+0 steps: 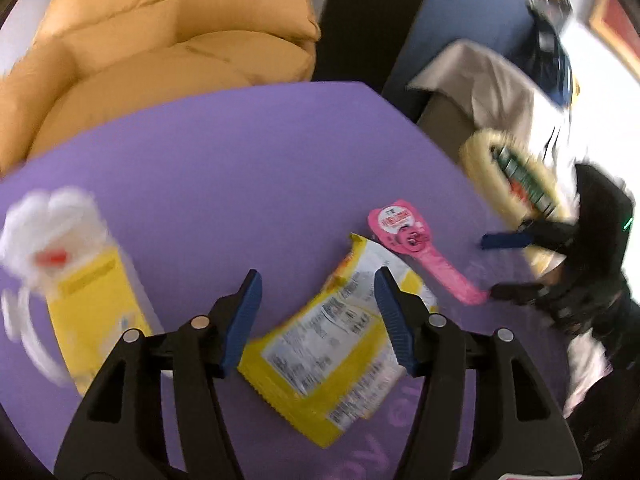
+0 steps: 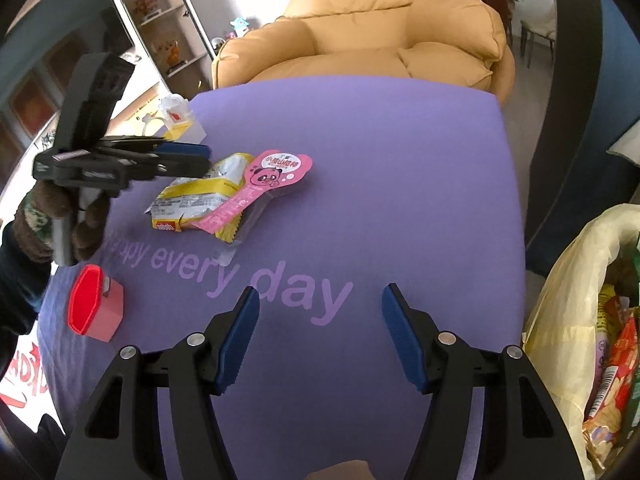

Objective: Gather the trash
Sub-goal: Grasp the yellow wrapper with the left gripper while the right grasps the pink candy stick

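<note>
A yellow and white snack wrapper (image 1: 332, 356) lies flat on the purple table (image 1: 248, 168), and my open left gripper (image 1: 318, 280) hovers just above it, jaws wide. A pink panda wrapper (image 1: 416, 248) lies against its far end. Both show in the right wrist view, the yellow wrapper (image 2: 200, 200) and the pink one (image 2: 264, 176), with the left gripper (image 2: 200, 158) over them. My right gripper (image 2: 318, 300) is open and empty above the table's near part. It also shows at the right of the left wrist view (image 1: 496, 264). A trash bag (image 2: 580, 320) with wrappers inside hangs at the table's right edge.
A yellow box with white crumpled material (image 1: 72, 248) stands at the table's left. A red and pink container (image 2: 96, 308) sits near the left front. A tan armchair (image 2: 380, 32) stands behind the table, shelves (image 2: 160, 20) to the far left.
</note>
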`<state>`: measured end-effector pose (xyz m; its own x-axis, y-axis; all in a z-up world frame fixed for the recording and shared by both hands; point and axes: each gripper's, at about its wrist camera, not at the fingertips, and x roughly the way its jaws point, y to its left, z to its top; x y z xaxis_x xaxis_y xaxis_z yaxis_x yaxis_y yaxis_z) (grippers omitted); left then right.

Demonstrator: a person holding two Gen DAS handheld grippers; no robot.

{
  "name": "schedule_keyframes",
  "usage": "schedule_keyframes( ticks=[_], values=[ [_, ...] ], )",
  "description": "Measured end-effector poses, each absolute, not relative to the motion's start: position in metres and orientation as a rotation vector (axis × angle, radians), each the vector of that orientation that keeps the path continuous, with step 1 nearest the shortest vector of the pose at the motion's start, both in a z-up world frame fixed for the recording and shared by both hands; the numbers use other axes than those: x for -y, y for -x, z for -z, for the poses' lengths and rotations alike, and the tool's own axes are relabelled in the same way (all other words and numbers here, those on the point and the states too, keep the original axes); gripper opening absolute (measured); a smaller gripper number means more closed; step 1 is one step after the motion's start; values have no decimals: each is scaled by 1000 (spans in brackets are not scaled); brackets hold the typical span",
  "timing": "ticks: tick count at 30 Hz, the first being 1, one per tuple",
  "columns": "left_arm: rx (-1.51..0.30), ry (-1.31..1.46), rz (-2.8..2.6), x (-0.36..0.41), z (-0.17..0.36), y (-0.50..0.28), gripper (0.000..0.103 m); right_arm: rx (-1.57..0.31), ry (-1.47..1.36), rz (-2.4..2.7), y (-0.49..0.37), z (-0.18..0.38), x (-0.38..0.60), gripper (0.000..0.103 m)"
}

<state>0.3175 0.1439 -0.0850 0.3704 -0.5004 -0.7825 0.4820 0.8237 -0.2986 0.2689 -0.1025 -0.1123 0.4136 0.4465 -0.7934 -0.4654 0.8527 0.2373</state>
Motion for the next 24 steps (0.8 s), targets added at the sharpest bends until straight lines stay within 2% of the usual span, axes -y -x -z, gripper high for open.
schedule_keyframes(
  ticks=[2,7,14,15,17,21,24],
  values=[
    [-1008,61,659,-149,81,-310,57,-994,21,-551,-268,112,101,61],
    [-990,-111,659,-132,83,-285,57,-998,-11,-509,-266,112,101,61],
    [-1017,-173,590,-122,90,-285,56,-992,-100,-473,-263,112,110,60],
    [-1012,-175,573,-122,90,-285,54,-1000,-104,-467,-264,112,110,60],
    [-998,-165,538,-125,88,-283,37,-998,-55,-446,-268,105,102,60],
    [-964,-80,480,-144,80,-268,32,-888,-14,-451,-270,83,83,60],
    [-947,38,401,-171,76,-259,30,-891,-12,-476,-283,80,63,60]
  ],
)
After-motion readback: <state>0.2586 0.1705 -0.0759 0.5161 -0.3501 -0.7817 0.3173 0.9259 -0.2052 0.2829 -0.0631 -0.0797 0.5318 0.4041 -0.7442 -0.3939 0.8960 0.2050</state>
